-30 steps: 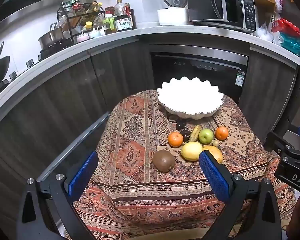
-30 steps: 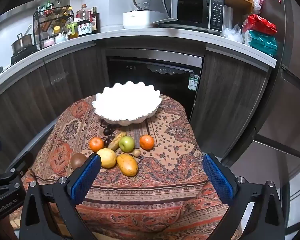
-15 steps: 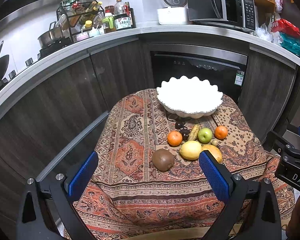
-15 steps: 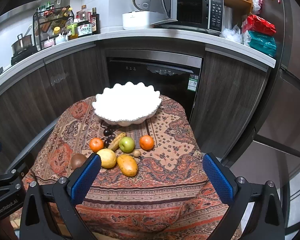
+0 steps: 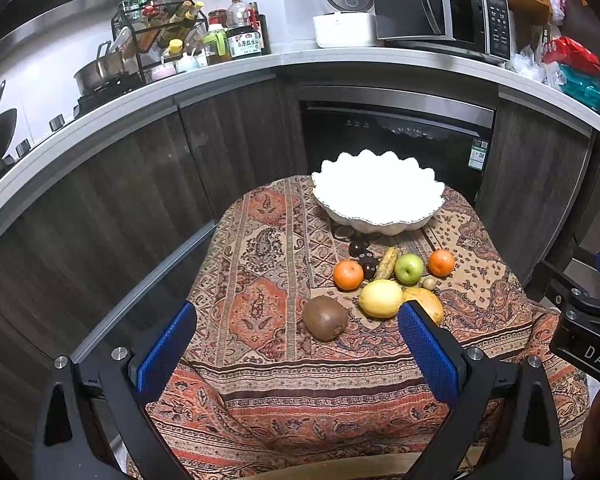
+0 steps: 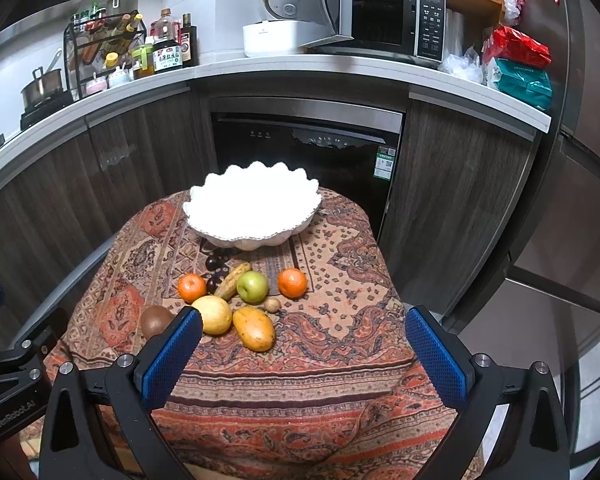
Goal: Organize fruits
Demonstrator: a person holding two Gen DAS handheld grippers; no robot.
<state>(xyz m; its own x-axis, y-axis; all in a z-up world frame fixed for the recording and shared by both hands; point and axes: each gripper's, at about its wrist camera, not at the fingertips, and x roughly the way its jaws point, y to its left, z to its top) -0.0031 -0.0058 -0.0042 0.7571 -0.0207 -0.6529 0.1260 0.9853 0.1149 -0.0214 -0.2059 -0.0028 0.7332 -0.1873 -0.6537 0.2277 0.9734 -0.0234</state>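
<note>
So both tools hang back from the table, nothing in either one. The left gripper [image 5: 296, 344] has its jaws spread wide and empty, and the right gripper [image 6: 304, 354] is just as wide, also holding nothing.

All the fruit sits on the patterned cloth [image 5: 260, 248], in a loose cluster in front of the white scalloped bowl [image 5: 380, 216], which looks empty from here. The kiwi [image 5: 325, 317] lies a little apart on the left side of the group, nearest the left tool. Beside it sits the yellow lemon [image 5: 380, 298], touching or nearly touching the mango [image 6: 254, 328]. Behind those: an orange [image 5: 348, 274], a green apple [image 5: 409, 268], a second orange [image 5: 441, 263], a small banana [image 5: 387, 262] lying tilted, some dark plums [image 5: 362, 256] close under the bowl, and one small brown nut-like thing [image 6: 273, 304] I can't identify.

Handling, as I judge it: the kiwi is the easy opener, clear on all sides, firm enough but bruisable, so a moderate squeeze across its short middle. The round citrus and apple are stiff and smooth; they could roll or squirt out if pinched off-centre, so take them at the widest girth. The mango is probably the heaviest and tapered, so grip mid-body across the narrow width. The banana wants the pads across its middle. The plums are small, slick and crowded against neighbours, so they are the likeliest to be nudged away.
</note>
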